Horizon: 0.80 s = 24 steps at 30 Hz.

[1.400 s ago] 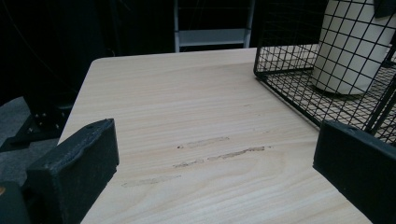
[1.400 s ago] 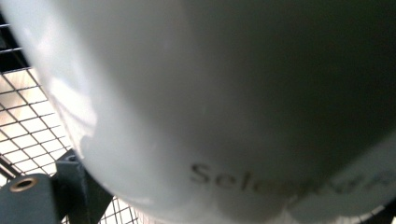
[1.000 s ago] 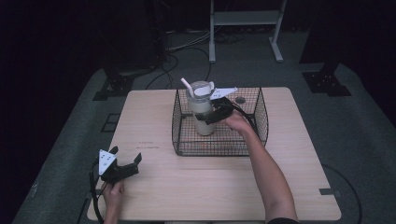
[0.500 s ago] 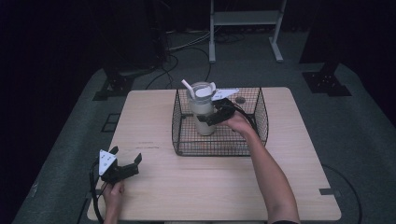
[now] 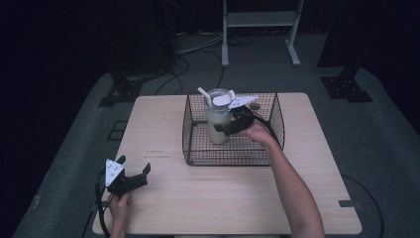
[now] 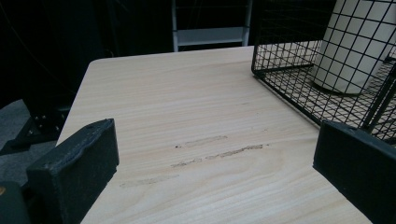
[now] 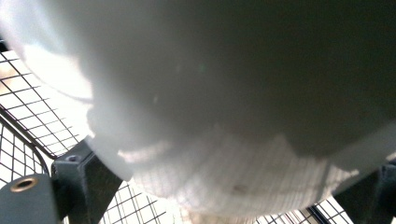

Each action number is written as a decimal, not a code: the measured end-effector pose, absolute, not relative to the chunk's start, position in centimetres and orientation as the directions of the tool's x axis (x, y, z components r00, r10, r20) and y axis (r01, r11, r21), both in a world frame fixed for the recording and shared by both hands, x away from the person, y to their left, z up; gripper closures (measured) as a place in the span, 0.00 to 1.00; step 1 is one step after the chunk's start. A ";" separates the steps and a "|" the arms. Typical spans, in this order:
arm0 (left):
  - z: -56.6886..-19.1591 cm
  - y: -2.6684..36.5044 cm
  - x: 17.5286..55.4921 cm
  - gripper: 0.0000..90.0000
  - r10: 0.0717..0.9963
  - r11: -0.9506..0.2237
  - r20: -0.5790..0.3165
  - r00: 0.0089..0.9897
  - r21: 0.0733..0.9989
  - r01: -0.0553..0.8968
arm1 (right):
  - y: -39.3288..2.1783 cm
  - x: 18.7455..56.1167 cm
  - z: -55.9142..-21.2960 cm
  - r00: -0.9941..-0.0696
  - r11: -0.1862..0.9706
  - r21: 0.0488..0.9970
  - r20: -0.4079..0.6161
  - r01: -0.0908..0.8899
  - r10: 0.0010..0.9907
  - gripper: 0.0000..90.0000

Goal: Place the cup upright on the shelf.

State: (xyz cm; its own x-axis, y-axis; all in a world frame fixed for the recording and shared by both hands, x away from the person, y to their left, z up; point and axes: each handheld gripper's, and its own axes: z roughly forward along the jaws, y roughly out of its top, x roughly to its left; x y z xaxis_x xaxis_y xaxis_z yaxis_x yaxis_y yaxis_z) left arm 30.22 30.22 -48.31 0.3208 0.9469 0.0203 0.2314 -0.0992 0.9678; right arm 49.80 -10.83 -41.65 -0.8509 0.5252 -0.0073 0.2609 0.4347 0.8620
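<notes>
Inside the wire basket (image 5: 277, 124), the right gripper (image 5: 229, 130) clasps an upright white cup (image 5: 218, 124). Meanwhile the left gripper (image 5: 133, 173) rests spread apart, grasping nothing, on the table (image 5: 223, 193).

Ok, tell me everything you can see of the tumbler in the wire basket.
The tumbler is a tall, pale, cream-white cup with a clear lid and a white straw sticking up at a slant. It stands upright inside the black wire basket, towards its left side. The right gripper is closed on its lower body from the right.
</notes>
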 end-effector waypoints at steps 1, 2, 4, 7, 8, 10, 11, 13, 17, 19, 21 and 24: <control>-48.3 30.2 30.2 0.00 0.947 -0.099 0.020 0.321 0.968 0.232 | -10.8 49.8 -41.6 -0.849 0.434 0.862 -0.007 0.263 0.528 0.09; -48.3 30.2 30.2 0.00 0.947 -0.099 0.020 0.321 0.968 0.232 | -10.9 49.8 -41.6 -0.848 0.436 0.861 -0.010 0.261 0.530 0.09; -48.3 30.2 30.2 0.00 0.947 -0.099 0.020 0.321 0.968 0.232 | -10.8 49.7 -41.6 -0.848 0.438 0.862 -0.018 0.255 0.529 0.09; -48.3 30.2 30.2 0.00 0.947 -0.099 0.019 0.322 0.968 0.232 | -10.9 49.6 -41.6 -0.847 0.441 0.860 -0.021 0.255 0.532 0.10; -48.3 30.2 30.2 0.00 0.947 -0.099 0.020 0.322 0.968 0.232 | -11.0 49.5 -41.6 -0.845 0.440 0.859 -0.018 0.260 0.534 0.10; -48.3 30.2 30.2 0.00 0.946 -0.100 0.021 0.322 0.968 0.231 | -11.2 49.3 -41.5 -0.846 0.437 0.860 -0.013 0.263 0.534 0.10; -48.3 30.2 30.2 0.00 0.946 -0.101 0.022 0.323 0.968 0.231 | -11.3 49.2 -41.5 -0.845 0.436 0.860 -0.012 0.264 0.535 0.10; -48.3 30.2 30.2 0.00 0.946 -0.102 0.022 0.323 0.968 0.231 | -11.5 49.0 -41.2 -0.842 0.434 0.858 -0.003 0.275 0.540 0.10; -48.3 30.2 30.2 0.00 0.946 -0.103 0.024 0.323 0.967 0.232 | -11.9 48.7 -40.8 -0.841 0.426 0.861 0.002 0.277 0.542 0.10; -48.3 30.2 30.2 0.00 0.946 -0.104 0.024 0.322 0.967 0.232 | -11.9 48.4 -40.6 -0.836 0.432 0.857 -0.005 0.279 0.549 0.10; -48.3 30.2 30.2 0.00 0.946 -0.104 0.024 0.322 0.967 0.232 | -12.1 48.2 -40.6 -0.834 0.440 0.851 -0.004 0.287 0.551 0.10; -48.3 30.1 30.2 0.00 0.946 -0.107 0.027 0.323 0.967 0.232 | -12.7 47.9 -40.6 -0.823 0.442 0.843 0.003 0.307 0.568 0.10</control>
